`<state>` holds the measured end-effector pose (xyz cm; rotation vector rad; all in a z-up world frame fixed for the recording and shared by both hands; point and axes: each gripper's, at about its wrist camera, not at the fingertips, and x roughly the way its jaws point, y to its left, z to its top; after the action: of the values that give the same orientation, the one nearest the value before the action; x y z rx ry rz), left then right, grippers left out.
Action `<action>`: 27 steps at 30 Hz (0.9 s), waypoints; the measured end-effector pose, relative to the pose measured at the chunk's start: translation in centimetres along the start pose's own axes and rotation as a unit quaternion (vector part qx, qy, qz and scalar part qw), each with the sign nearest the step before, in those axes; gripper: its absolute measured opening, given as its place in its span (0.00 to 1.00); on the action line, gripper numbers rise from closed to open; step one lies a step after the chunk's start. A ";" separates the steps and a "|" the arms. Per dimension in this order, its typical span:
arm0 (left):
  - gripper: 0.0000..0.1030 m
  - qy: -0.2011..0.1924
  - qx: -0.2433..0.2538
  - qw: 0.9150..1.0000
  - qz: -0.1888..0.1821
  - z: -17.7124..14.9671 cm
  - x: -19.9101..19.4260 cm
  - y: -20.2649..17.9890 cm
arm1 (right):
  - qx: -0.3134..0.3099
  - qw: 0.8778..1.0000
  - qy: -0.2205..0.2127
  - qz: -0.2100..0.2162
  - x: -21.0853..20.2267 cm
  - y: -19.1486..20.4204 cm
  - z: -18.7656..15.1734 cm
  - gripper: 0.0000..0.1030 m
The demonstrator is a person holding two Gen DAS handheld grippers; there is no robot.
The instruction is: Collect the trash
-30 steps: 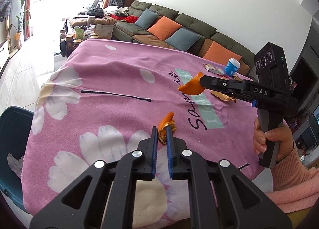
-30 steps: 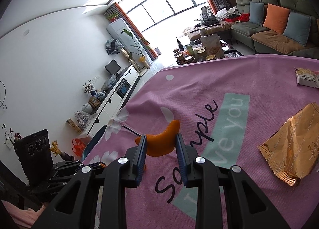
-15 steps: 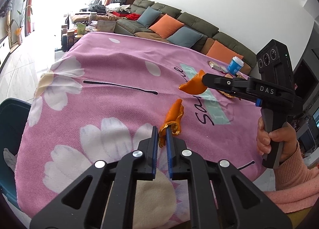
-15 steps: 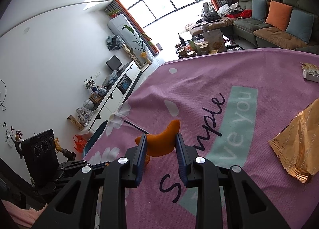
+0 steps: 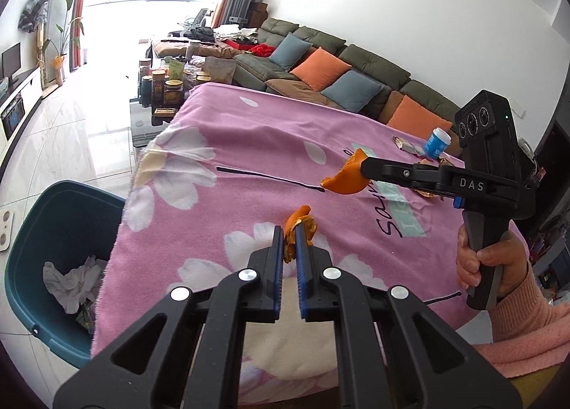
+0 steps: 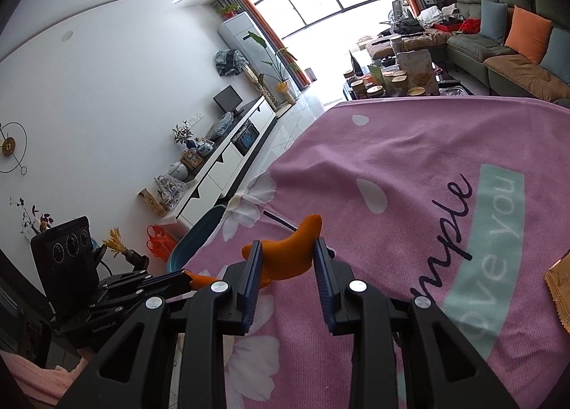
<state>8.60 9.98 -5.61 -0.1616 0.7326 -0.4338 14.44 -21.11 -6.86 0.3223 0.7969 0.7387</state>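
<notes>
Peel filled both tools: the left gripper was pinched nearly shut on a thin, crumpled scrap of orange peel, and the right gripper clamped a thicker curved orange-peel wedge between moderately spread jaws, both above the pink flowered blanket. A teal plastic bin holding crumpled white tissue sat below the blanket's edge. Carrying each piece fully over the rim before releasing, one gripper at a time, looked wisest; the thin scrap could slip.
</notes>
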 end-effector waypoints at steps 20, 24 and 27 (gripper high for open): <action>0.07 -0.064 -0.072 0.991 0.096 0.2 -8.4 8.7 | -0.067 0.994 0.054 0.062 7.2 8.0 2.0 0.27; 0.07 -0.066 -0.088 0.987 0.114 0.0 -9.3 10.3 | -0.083 0.992 0.067 0.070 8.8 9.6 2.3 0.27; 0.07 -0.063 -0.099 0.985 0.126 -0.3 -9.4 11.5 | -0.090 0.990 0.076 0.073 10.0 10.6 2.4 0.27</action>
<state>5.94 24.42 -3.38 -0.2766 0.6603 -0.1086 15.89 -6.51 -4.96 0.1631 0.8499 0.9762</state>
